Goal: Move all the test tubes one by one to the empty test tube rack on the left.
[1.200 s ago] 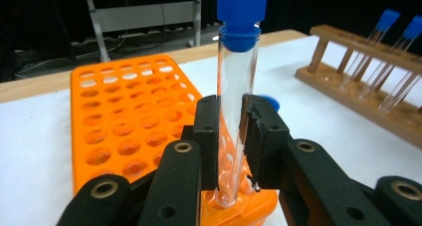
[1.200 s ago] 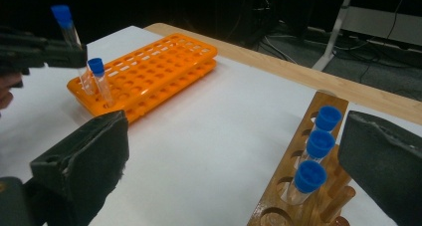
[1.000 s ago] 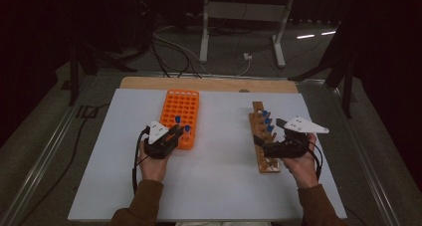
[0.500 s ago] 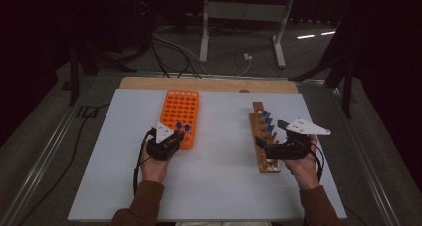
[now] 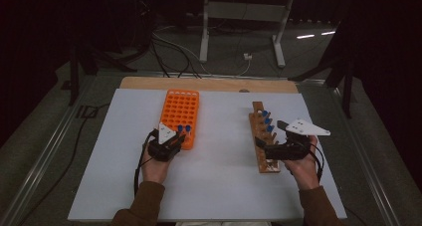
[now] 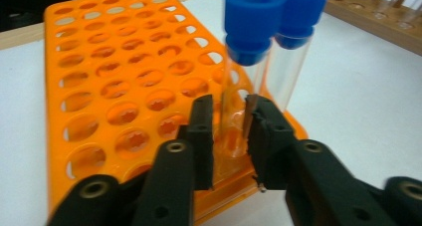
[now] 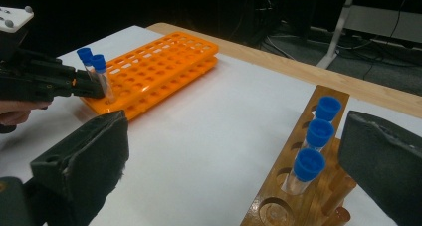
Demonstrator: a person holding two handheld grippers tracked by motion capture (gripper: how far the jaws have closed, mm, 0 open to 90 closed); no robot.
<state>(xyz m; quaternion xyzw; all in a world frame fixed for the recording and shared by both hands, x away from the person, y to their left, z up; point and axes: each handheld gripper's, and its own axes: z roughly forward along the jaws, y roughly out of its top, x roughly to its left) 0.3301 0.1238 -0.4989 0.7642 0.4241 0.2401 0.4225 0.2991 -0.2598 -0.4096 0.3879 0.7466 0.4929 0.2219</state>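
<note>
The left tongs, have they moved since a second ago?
Yes, slightly: the left tongs have slid toward the near right corner of the orange rack, jaws just easing open around a blue-capped tube.

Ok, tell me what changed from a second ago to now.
The left hand-held gripper drew back slightly toward the near corner of the orange rack, and its jaws have just been opening a little. A blue-capped tube stands in the rack between them, and they sit close on either side of it. The right hand-held gripper kept to its place at the wooden rack, jaws wide. Both racks stayed put.
</note>
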